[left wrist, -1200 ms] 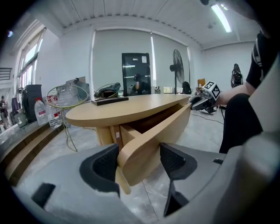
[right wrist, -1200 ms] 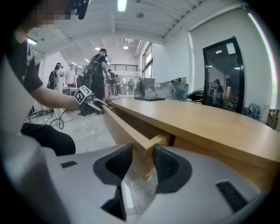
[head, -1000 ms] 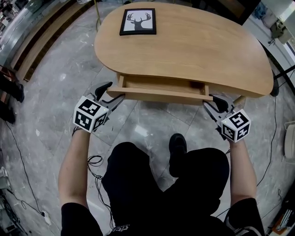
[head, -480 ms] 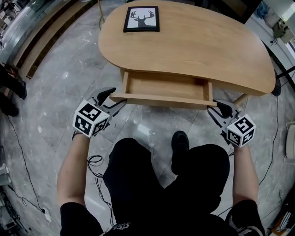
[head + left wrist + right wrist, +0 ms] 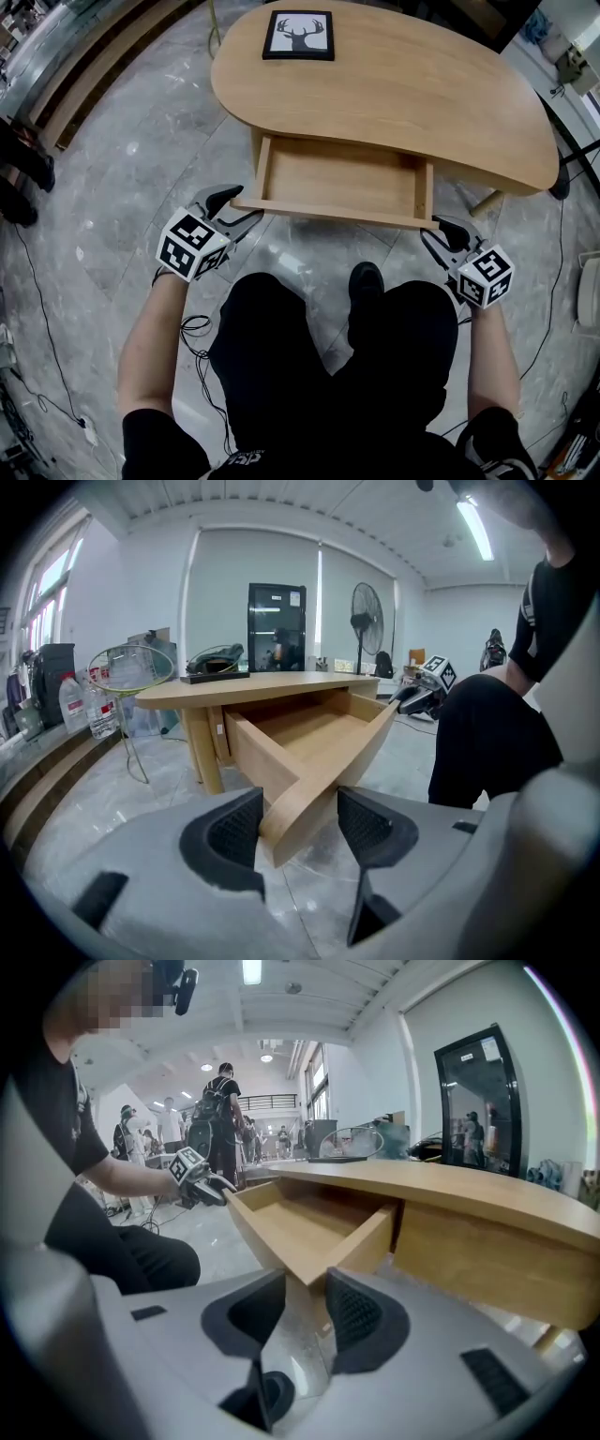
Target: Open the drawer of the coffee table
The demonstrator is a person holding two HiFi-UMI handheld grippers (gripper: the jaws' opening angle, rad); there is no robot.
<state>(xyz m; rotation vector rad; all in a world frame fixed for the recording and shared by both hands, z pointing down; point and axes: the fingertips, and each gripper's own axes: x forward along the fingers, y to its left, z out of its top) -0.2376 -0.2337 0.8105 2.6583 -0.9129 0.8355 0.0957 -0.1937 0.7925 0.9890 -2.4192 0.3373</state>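
Note:
The coffee table [image 5: 403, 84] has a rounded light-wood top. Its drawer [image 5: 342, 178] stands pulled out toward me, with nothing in it. My left gripper [image 5: 242, 208] has its jaws around the left end of the drawer front [image 5: 333, 214]. In the left gripper view that wooden corner [image 5: 295, 803] fills the gap of the left gripper [image 5: 298, 822]; the jaws have just been closing on it. My right gripper [image 5: 437, 228] clamps the right end, and in the right gripper view the corner [image 5: 352, 1241] sits between the pads of the right gripper [image 5: 305, 1312].
A framed deer picture [image 5: 298, 35] lies at the table's far left. My legs and one shoe [image 5: 364, 281] are just in front of the drawer. Cables [image 5: 192, 330] trail on the marble floor. Wooden steps [image 5: 84, 84] run along the left. People [image 5: 220, 1110] stand in the background.
The drawer has slid further out from under the table top. Both grippers have come back toward me with its front held between them.

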